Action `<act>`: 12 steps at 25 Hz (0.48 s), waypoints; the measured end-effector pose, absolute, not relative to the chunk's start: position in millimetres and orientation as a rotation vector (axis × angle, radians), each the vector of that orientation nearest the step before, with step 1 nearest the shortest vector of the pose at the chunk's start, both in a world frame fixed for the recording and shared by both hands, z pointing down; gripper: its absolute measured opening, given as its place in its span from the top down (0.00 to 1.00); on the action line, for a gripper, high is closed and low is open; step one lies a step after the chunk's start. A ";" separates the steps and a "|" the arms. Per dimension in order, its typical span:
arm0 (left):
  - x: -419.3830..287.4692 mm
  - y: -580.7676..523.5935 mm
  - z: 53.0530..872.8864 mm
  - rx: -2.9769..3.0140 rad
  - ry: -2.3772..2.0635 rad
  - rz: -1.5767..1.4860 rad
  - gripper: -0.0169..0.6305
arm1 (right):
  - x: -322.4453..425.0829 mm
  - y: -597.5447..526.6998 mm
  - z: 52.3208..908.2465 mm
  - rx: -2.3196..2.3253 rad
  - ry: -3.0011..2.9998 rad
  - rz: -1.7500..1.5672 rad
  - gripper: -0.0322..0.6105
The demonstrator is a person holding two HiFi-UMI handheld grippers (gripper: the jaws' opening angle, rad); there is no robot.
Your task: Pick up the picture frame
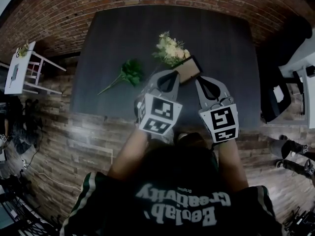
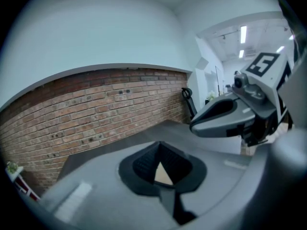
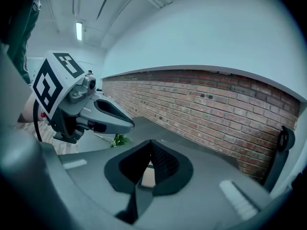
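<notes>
We see dim, soft, fisheye-bent pictures with dark rounded corners; ceiling strip lights [image 2: 243, 34] glare white, and edges blur.

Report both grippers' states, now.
Left gripper: closed, jaws together, tip beside the picture frame; whether it grips the frame cannot be told.
Right gripper: closed, jaws together, tip at the frame's other side; grip likewise unclear.

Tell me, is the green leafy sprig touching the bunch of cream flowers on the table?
Apart. The head view shows a strip of bare dark table between the green sprig and the cream flowers.
</notes>
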State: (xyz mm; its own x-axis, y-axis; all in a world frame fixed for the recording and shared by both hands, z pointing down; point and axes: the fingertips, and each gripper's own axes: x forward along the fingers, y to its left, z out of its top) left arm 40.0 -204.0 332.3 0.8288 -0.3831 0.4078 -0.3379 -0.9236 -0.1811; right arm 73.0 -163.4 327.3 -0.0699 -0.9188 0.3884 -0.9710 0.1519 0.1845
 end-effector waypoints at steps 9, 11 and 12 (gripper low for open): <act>45.5 -207.2 334.5 -2.911 0.591 -0.685 0.97 | 76.0 -175.7 328.6 1.767 -2.040 0.158 0.94; 49.1 -208.9 335.1 -2.909 0.610 -0.686 0.97 | 78.3 -179.0 328.5 1.747 -2.057 0.152 0.94; 51.3 -210.2 335.0 -2.907 0.621 -0.686 0.97 | 79.8 -181.0 328.0 1.736 -2.065 0.148 0.94</act>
